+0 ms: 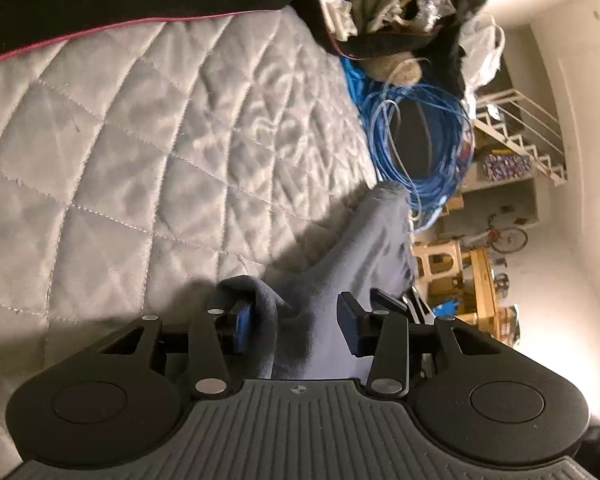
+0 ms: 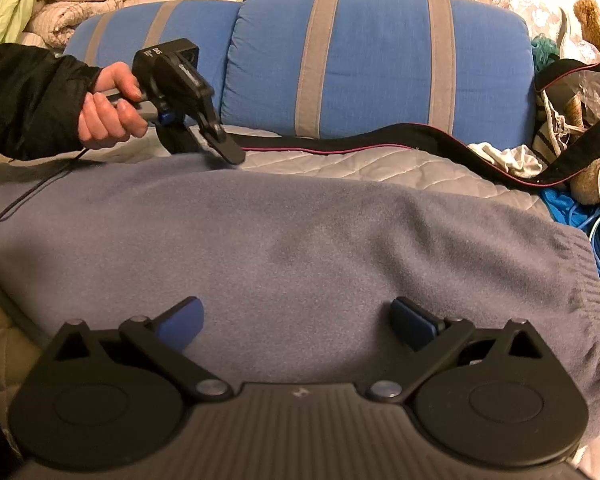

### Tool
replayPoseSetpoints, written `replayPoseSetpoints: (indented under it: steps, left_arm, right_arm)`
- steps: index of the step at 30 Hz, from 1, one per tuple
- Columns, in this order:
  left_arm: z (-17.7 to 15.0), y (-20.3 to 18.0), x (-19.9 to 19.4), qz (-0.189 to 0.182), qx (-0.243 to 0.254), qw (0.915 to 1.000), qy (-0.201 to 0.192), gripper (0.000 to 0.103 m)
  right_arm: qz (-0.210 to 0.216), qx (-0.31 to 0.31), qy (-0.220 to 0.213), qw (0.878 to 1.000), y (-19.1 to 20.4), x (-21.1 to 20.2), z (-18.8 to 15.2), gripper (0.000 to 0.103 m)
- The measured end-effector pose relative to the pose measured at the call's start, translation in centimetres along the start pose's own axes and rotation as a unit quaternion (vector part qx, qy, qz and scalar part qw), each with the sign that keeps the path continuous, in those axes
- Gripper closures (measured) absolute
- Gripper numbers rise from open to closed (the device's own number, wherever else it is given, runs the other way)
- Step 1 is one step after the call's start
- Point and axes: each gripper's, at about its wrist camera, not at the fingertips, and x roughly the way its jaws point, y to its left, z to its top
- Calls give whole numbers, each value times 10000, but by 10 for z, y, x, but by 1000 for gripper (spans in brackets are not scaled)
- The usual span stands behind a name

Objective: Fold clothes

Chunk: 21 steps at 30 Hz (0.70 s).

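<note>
Folding item: grey-blue fleece garment, spread flat on quilted bed cover.

Left gripper stands at the garment's far edge, jaws part-open with a fold of cloth bunched between them, not clearly pinched. Right gripper hovers wide open over the near edge, holding nothing. Step judged: taking hold for a fold. Next move calls for both claws closing on their edges before lifting. Black strap lies beyond, apart.

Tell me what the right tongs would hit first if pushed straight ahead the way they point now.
Most likely the grey-blue fleece garment: the right tongs are open just above it, and it fills the view between their fingers. Depth is hard to judge, but the blue striped cushion lies well beyond.
</note>
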Motion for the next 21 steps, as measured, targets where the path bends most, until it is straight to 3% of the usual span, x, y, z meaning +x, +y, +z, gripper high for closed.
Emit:
replayPoseSetpoints:
  steps: [2, 3, 8, 16, 21]
  left_arm:
    - [-1, 1, -6, 61, -74, 9997, -245, 95]
    - [-2, 2, -10, 94, -141, 9991, -400, 99]
    - [-8, -6, -35, 295, -181, 9939, -1049, 100]
    - [-1, 5, -25, 907, -174, 9895, -1112, 100]
    - [-3, 12, -25, 947, -209, 9892, -1095, 100]
  right_arm:
    - [5, 5, -11, 10000, 0, 1, -2, 1]
    - [3, 6, -14, 10000, 0, 1, -2, 1]
    - [-5, 5, -7, 10000, 0, 3, -5, 1]
    - [13, 78, 87, 9999, -4, 0, -7, 1]
    - [125, 305, 140, 9994, -13, -8, -2, 1]
